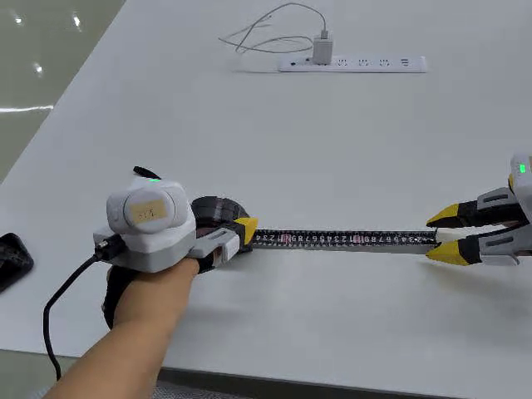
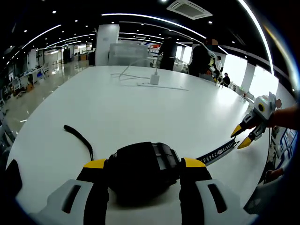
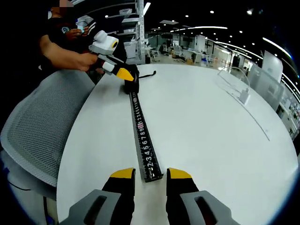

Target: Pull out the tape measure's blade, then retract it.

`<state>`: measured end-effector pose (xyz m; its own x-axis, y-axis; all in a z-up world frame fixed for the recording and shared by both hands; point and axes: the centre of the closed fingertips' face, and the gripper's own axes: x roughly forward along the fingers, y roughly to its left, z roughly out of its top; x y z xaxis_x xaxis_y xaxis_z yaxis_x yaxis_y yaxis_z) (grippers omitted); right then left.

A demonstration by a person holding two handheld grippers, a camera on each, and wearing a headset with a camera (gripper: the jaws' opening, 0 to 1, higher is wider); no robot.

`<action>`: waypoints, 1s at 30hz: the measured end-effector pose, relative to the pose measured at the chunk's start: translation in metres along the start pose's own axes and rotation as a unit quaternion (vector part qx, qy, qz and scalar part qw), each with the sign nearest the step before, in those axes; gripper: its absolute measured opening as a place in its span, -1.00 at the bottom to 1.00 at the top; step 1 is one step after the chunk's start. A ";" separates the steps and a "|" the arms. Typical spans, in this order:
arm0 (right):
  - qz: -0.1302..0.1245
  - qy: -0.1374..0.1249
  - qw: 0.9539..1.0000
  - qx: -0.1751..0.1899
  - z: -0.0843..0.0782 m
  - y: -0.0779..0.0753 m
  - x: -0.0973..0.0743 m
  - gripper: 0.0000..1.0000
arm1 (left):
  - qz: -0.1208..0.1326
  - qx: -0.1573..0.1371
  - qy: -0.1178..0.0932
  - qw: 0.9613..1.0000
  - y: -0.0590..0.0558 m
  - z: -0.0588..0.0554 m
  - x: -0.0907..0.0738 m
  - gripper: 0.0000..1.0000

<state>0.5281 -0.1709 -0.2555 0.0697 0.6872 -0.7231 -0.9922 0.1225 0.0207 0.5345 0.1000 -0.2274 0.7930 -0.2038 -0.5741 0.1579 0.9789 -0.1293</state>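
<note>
Head view puts the tape measure's case [image 1: 218,213] at about 8 o'clock on the white table [image 1: 332,150], clamped between the jaws of the left gripper [image 1: 233,234]. From the case the blade [image 1: 341,239] runs straight along the table toward 3 o'clock, numbered face up. Its free end stops between the yellow tips of the right gripper [image 1: 439,235], one tip on either side.

Right gripper view shows those jaws a little wider than the blade, with a sliver of table on each side of it, so I judge that they flank the end and do not pinch it. From that gripper the blade's long axis points toward 11 o'clock, straight at the case.

The pull looks done or nearly so, and the retract turns on this line. The right gripper is nearer the free end and the left has the case, so the end should travel back along the blade's own axis toward 9 o'clock, kept straight to avoid a buckle.
</note>
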 end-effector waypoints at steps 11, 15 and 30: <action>0.010 0.001 1.000 -0.007 -0.004 0.004 0.001 -0.79 | -0.006 0.004 0.001 1.000 0.001 0.000 0.001 0.13; 0.004 -0.007 1.000 -0.002 -0.004 0.004 0.001 -0.80 | -0.005 0.005 0.001 1.000 0.001 0.000 0.001 0.13; 0.003 -0.008 1.000 -0.008 -0.002 0.008 0.003 -0.81 | 0.001 0.011 0.002 1.000 0.001 0.000 0.000 0.08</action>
<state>0.5206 -0.1692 -0.2592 0.0648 0.6994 -0.7118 -0.9942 0.1069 0.0145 0.5347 0.1009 -0.2278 0.7908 -0.2024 -0.5777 0.1702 0.9792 -0.1101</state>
